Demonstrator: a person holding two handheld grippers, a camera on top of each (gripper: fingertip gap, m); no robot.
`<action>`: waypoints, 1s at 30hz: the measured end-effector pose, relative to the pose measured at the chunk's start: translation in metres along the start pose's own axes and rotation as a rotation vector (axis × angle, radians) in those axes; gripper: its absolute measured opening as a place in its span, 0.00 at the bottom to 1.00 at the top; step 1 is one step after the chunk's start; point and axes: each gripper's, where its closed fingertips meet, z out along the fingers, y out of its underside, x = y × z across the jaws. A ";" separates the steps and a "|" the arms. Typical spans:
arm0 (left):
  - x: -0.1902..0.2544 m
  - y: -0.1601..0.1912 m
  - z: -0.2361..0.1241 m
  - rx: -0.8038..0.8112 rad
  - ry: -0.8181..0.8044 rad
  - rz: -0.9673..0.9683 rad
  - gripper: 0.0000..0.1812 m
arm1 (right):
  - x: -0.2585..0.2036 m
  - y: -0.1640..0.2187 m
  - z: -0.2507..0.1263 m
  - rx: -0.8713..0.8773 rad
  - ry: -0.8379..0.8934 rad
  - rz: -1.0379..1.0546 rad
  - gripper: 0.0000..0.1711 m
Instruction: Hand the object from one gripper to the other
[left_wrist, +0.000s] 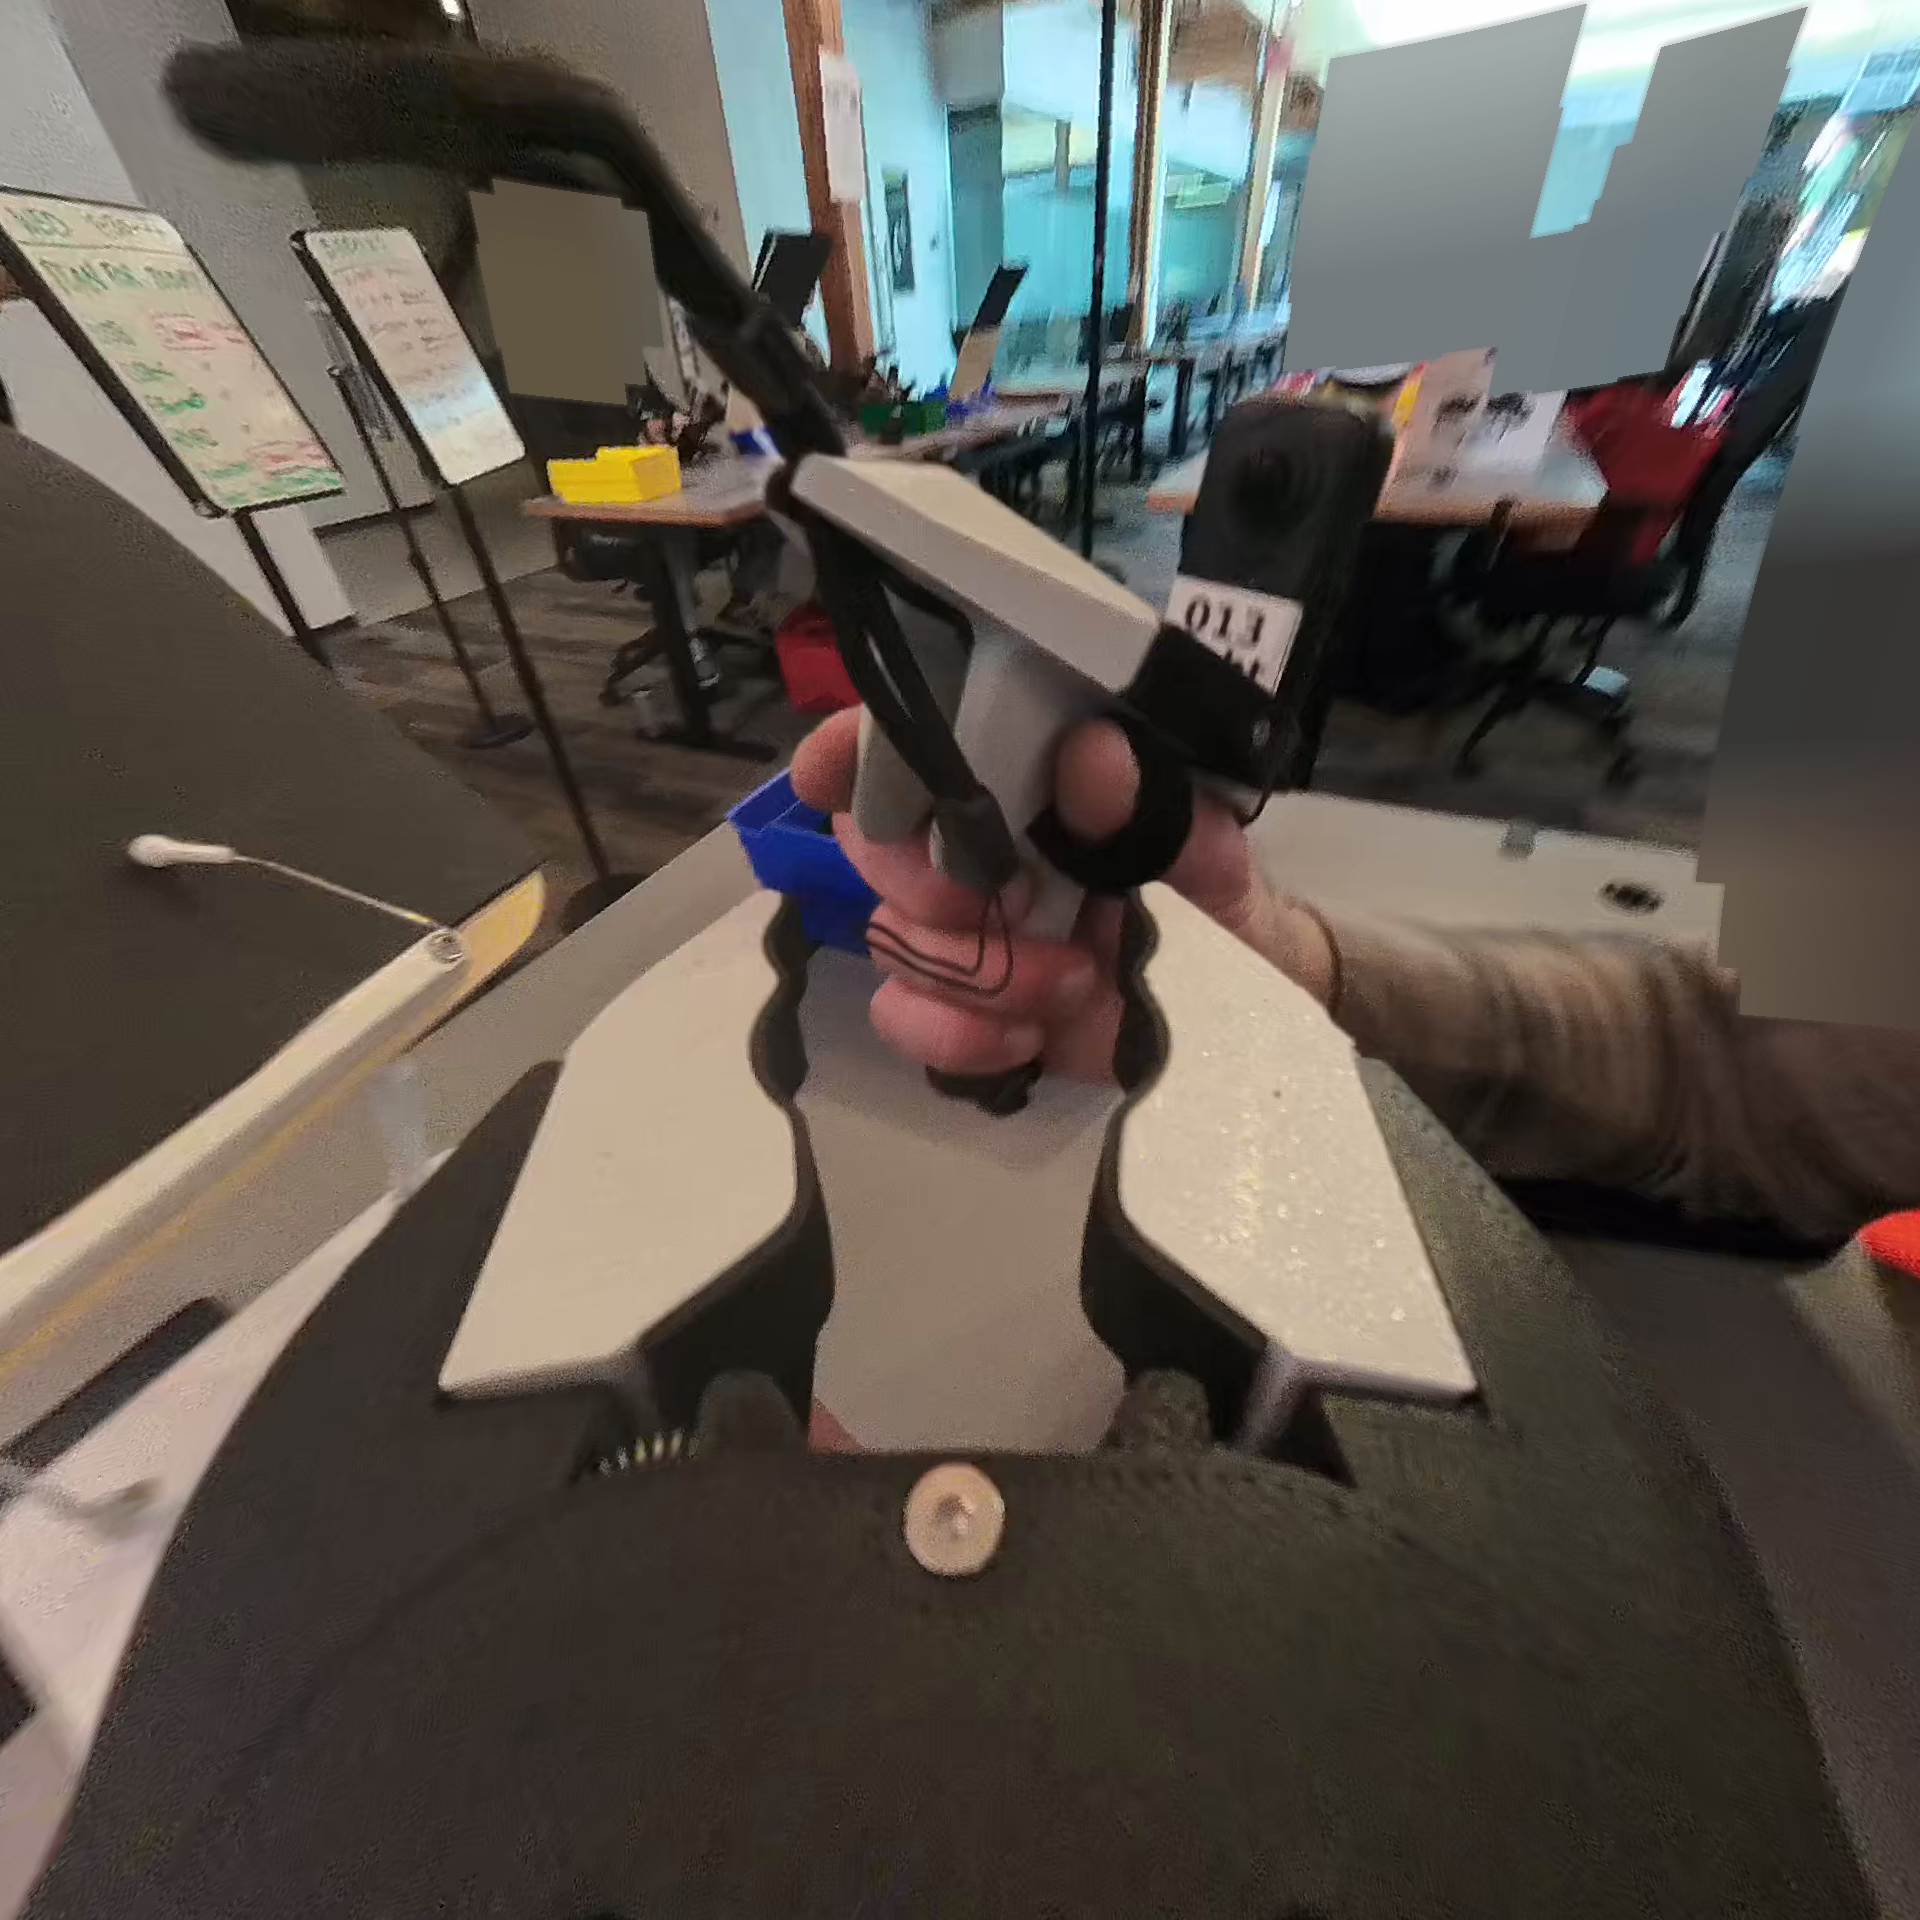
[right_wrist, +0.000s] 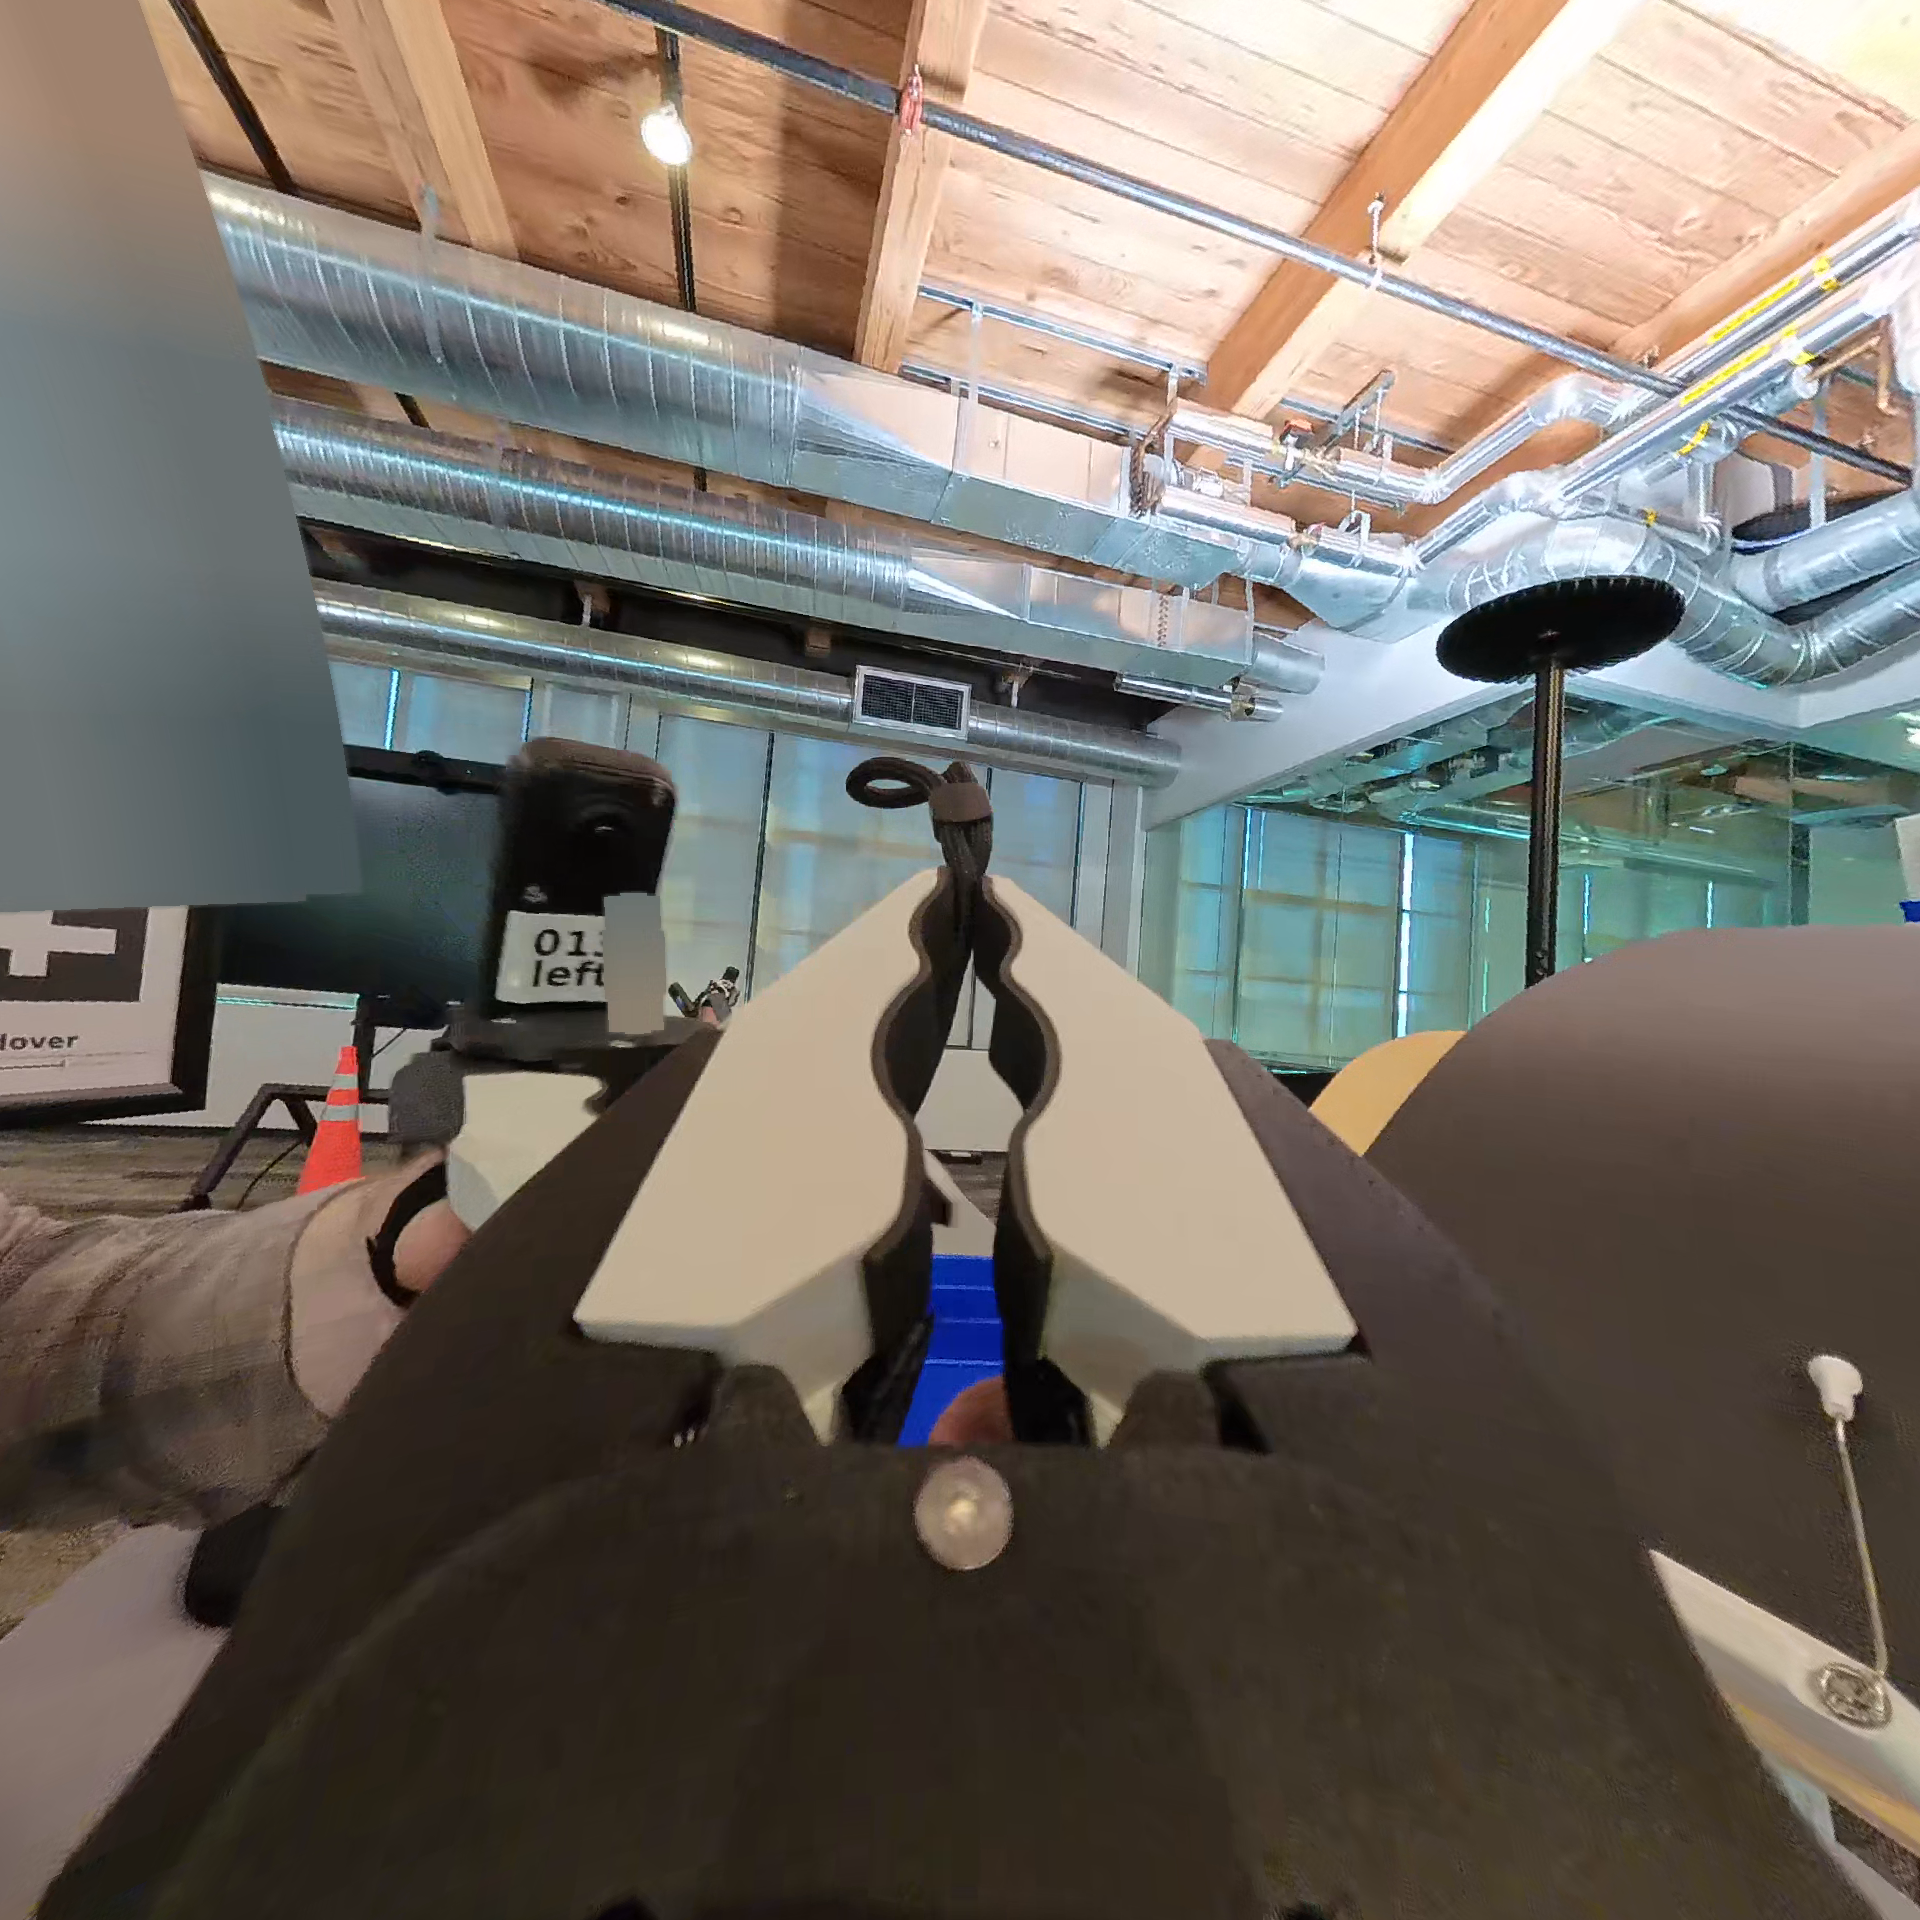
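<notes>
In the left wrist view my left gripper (left_wrist: 956, 966) is open, with no object between its pads. Past its jaws a hand (left_wrist: 987, 966) holds my right gripper (left_wrist: 805, 488). A black strap (left_wrist: 727, 301) runs from the right gripper's fingertips up to the top left, where its end is blurred. In the right wrist view my right gripper (right_wrist: 961, 888) is shut on the black strap (right_wrist: 961, 821). The strap's slider and small loop stick out above the fingertips. The left gripper's camera housing (right_wrist: 582, 852) stands to the left; its fingers are hidden there.
A blue bin (left_wrist: 800, 862) sits on the grey table (left_wrist: 1455, 862) below the grippers. Two whiteboards on stands (left_wrist: 177, 353) are at the left. Desks and chairs fill the room behind. An orange cone (right_wrist: 335, 1122) and a black pole lamp (right_wrist: 1548, 810) stand farther off. My hands' fingertips stand some 7 cm from each other.
</notes>
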 end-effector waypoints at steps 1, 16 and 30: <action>0.001 -0.002 0.003 0.030 0.025 -0.042 0.30 | -0.001 0.000 0.000 0.003 -0.003 0.000 0.00; -0.005 -0.011 0.000 0.295 0.028 -0.189 0.06 | -0.004 -0.005 0.000 0.026 -0.007 -0.004 0.00; -0.031 -0.026 -0.027 0.228 -0.143 0.069 0.06 | -0.007 0.008 -0.001 -0.027 -0.062 0.000 0.01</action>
